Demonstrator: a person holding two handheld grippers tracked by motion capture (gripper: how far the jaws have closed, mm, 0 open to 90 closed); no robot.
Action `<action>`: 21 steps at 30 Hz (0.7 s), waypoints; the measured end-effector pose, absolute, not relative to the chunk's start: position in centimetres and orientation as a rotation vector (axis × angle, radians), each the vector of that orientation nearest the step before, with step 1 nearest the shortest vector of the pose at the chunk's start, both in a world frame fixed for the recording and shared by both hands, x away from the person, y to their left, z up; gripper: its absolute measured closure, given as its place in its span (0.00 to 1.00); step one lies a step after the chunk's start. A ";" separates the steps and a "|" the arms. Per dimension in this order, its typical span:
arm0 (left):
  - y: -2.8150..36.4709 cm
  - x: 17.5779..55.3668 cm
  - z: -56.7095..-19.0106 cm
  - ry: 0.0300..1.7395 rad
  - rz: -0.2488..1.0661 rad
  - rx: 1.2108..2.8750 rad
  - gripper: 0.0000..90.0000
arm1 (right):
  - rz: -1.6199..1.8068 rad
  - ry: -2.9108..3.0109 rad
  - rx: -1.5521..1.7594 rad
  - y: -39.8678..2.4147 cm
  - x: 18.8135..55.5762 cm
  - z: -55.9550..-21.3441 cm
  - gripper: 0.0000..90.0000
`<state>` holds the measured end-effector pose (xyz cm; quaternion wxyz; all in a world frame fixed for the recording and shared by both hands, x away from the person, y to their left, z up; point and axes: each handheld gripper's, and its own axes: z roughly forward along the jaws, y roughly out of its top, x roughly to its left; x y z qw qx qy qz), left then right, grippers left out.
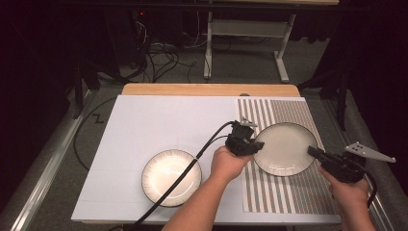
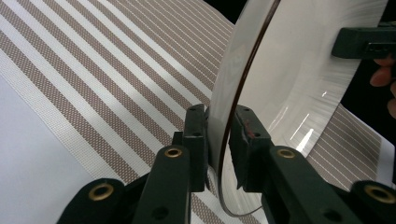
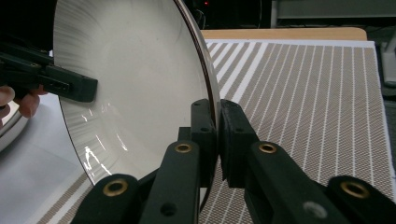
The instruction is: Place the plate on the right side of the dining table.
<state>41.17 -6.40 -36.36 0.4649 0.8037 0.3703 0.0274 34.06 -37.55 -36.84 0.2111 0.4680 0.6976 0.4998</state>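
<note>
A white plate with a dark rim (image 1: pixel 284 148) is held over the striped placemat (image 1: pixel 288 192) by both grippers. My left gripper (image 1: pixel 255 144) is shut on the plate's left rim; in the left gripper view its jaws (image 2: pixel 218 116) pinch the plate's edge (image 2: pixel 299 84). My right gripper (image 1: pixel 312 153) is shut on the opposite, right rim, and the right gripper view has its jaws (image 3: pixel 218 109) clamped on the plate (image 3: pixel 135 84). Each gripper view also shows the other gripper's jaw on the far rim (image 2: pixel 364 42) (image 3: pixel 70 86).
A second white plate (image 1: pixel 171 177) lies on the white board (image 1: pixel 144 125) to the left, with the left gripper's black cable (image 1: pixel 183 175) draped across it. The wooden table edge (image 1: pixel 207 89) runs along the back. Cables and a stand's legs are on the floor beyond.
</note>
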 end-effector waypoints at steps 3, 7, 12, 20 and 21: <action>-7.0 41.8 -36.6 0.930 0.068 1.959 0.85 | 1.386 1.926 1.322 -37.9 34.4 -37.1 0.97; -7.6 42.6 -37.3 0.958 0.069 1.956 0.85 | 1.376 1.922 1.359 -38.4 35.1 -37.6 0.97; -8.1 43.5 -38.8 0.988 0.041 1.952 0.84 | 1.339 1.933 1.391 -38.6 35.9 -38.5 0.97; -8.5 43.9 -39.4 1.004 0.060 1.950 0.83 | 1.330 1.922 1.417 -38.8 36.4 -39.1 0.97; -8.5 44.0 -39.4 1.006 0.068 1.953 0.83 | 1.331 1.923 1.419 -38.9 36.5 -39.1 0.97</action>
